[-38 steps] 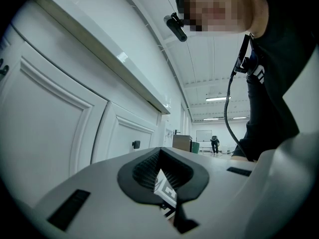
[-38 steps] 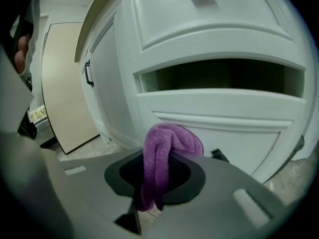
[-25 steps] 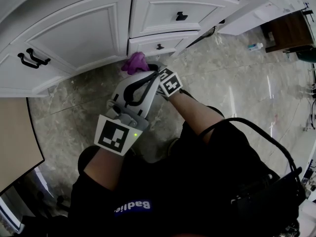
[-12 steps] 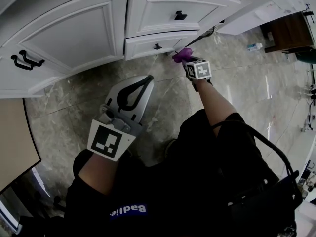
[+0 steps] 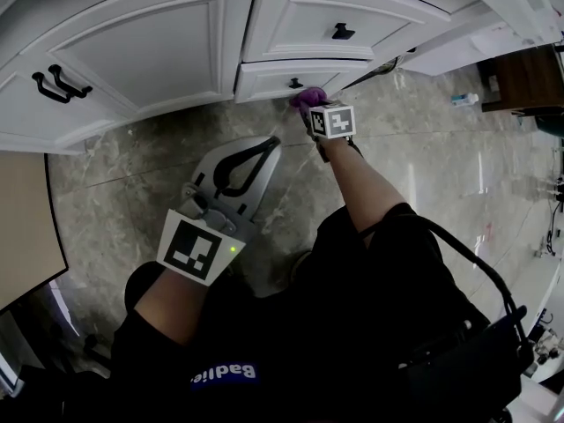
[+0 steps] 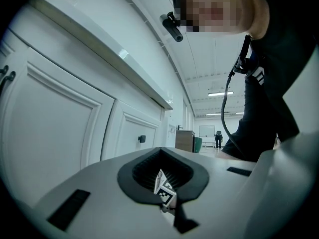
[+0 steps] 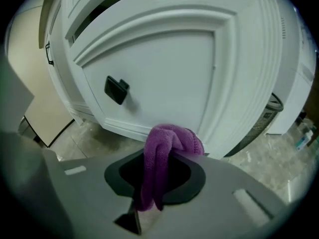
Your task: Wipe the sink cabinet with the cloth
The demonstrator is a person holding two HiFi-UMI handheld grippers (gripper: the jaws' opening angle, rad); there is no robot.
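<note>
Sink cabinet (image 5: 141, 60) blocks ahead; floor (image 5: 423, 148) seemingly open.

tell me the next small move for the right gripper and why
Probably slide the right gripper left along the lower drawer front toward its black knob. Its jaws are shut on the purple cloth, which is bunched at that front, right of the knob.

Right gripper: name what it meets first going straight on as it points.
The purple cloth clamped in the right gripper would press the white drawer front, right of the black knob; it looks nearly there, depth unclear.
</note>
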